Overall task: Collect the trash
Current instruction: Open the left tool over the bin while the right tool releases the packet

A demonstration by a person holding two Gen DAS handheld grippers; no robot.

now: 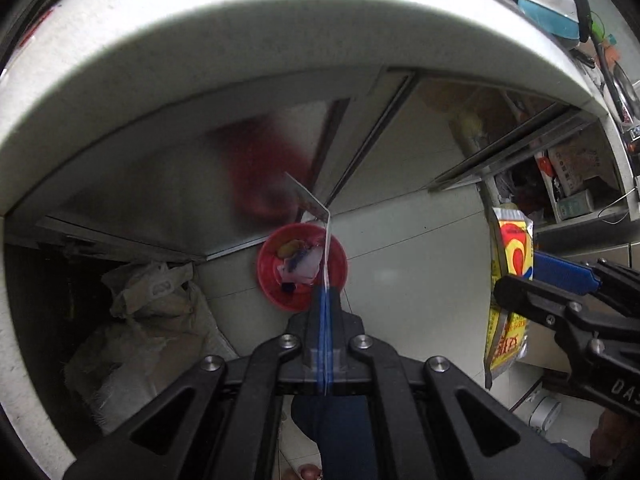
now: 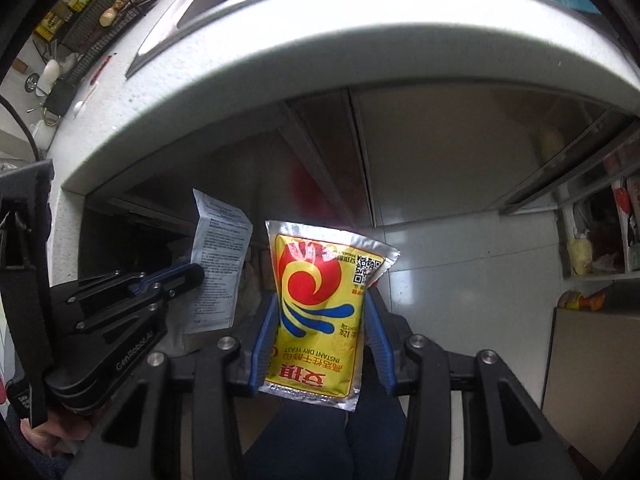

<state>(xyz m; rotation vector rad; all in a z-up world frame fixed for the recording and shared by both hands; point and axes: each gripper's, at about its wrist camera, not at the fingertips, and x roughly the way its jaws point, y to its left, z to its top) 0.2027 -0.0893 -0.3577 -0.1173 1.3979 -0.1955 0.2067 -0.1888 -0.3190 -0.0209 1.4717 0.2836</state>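
A yeast packet point(image 2: 316, 312) is clamped in the right hand-held gripper point(image 2: 320, 320), a paper slip point(image 1: 316, 216) pinched in the left hand-held gripper point(image 1: 325, 300), both held over the red bin point(image 1: 302, 266) at frame centre for dropping.

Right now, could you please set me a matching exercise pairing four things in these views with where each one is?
Things:
1. printed leaflet
2. yellow yeast packet
3. red bin
4. teal bowl

Places:
A. on the floor below, with scraps inside
B. pinched in the left hand-held gripper
C. up on the white countertop
D. clamped in the right hand-held gripper

Pairs: 1-B, 2-D, 3-A, 4-C
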